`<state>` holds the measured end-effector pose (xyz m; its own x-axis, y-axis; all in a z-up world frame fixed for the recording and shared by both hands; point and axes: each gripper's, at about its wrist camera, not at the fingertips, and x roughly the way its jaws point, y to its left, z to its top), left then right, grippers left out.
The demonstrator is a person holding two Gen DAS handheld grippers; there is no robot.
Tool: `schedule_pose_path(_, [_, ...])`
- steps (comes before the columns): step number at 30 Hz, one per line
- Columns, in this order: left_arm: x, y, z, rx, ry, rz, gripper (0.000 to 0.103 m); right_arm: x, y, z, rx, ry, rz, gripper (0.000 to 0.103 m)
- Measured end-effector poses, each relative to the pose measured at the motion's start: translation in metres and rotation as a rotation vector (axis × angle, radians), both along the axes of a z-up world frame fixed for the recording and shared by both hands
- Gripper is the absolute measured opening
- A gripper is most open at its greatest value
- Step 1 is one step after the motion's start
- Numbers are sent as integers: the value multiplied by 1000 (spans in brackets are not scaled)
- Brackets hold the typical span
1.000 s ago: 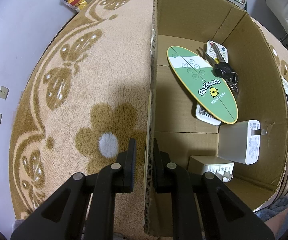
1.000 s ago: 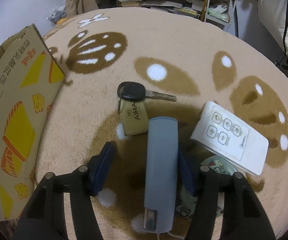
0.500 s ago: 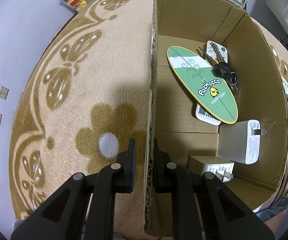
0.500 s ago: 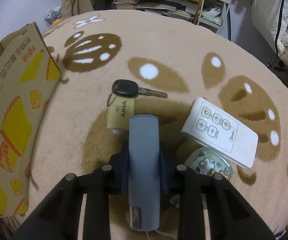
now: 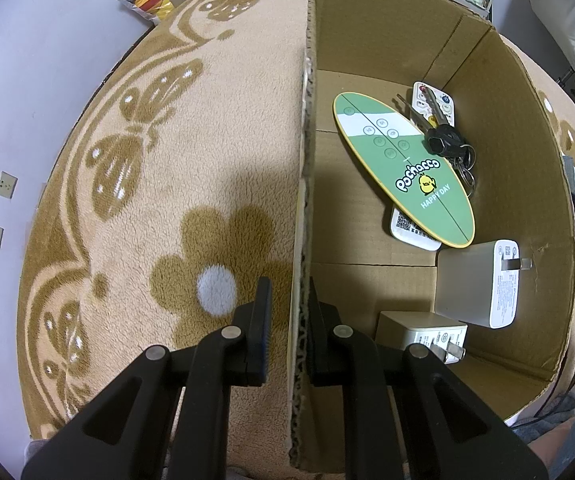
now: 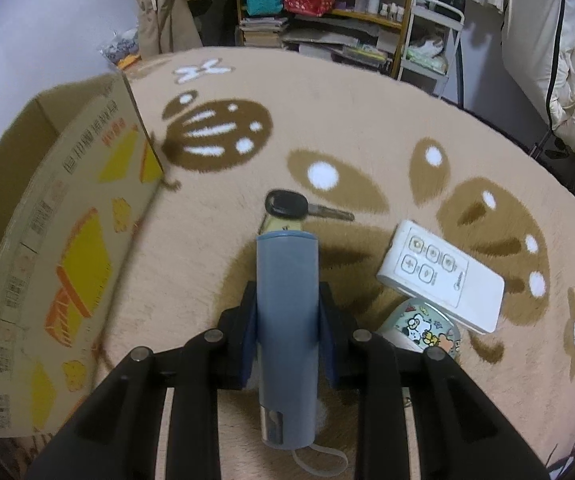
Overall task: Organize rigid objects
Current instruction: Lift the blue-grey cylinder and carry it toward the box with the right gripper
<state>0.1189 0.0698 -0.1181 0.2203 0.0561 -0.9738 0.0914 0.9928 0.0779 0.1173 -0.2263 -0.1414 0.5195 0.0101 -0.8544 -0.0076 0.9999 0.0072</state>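
A: What do I get from my left wrist view?

B: My left gripper (image 5: pixel 287 330) straddles the near wall of the cardboard box (image 5: pixel 467 52), one finger outside over the blanket (image 5: pixel 207 120), one inside. The fingers sit close to the wall with a sliver of gap on the outer side, so I cannot tell whether they truly pinch it.

A: And inside the box?

B: Only this view shows that. A green oval remote (image 5: pixel 403 168) lies across a white remote (image 5: pixel 411 232); a bunch of keys (image 5: pixel 443 140) rests on its far end, over another small white remote (image 5: pixel 443 102). Two white chargers (image 5: pixel 477 284) sit nearer, one of them just beside my inner finger.

A: The right wrist view?

B: My right gripper (image 6: pixel 287 312) is clamped on a grey-blue tube (image 6: pixel 287 320), which lies lengthwise between the fingers, held above the blanket. Past its tip lies a car key (image 6: pixel 287 205) with a pale tag. To the right sits a white remote (image 6: pixel 441 280), overlapping a cartoon-printed disc (image 6: pixel 423 328).

A: The box here?

B: Only its printed outer side (image 6: pixel 71 240), at the left.
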Motion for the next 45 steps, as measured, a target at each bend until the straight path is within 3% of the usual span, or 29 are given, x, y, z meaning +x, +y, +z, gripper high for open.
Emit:
schedule_pose_path(12, [0,0,0,1,0,-1,14,-5,27,57,30,-127,53,29])
schedule_pose_path(21, [0,0,0,5,0,-3,14,-4,54,111,87,-234,124,29])
schedule_pose_path(29, [0,-1,0,4,1,-4,13,1,76,141,155,-294,182,29])
schedule_pose_path(37, [0,-1,0,0,0,-4,13,9,100,141,221,-290,219,29])
schedule_pose_path(45, [0,0,-1,-3,1,-3,13,24,116,110,296,-195,220,29])
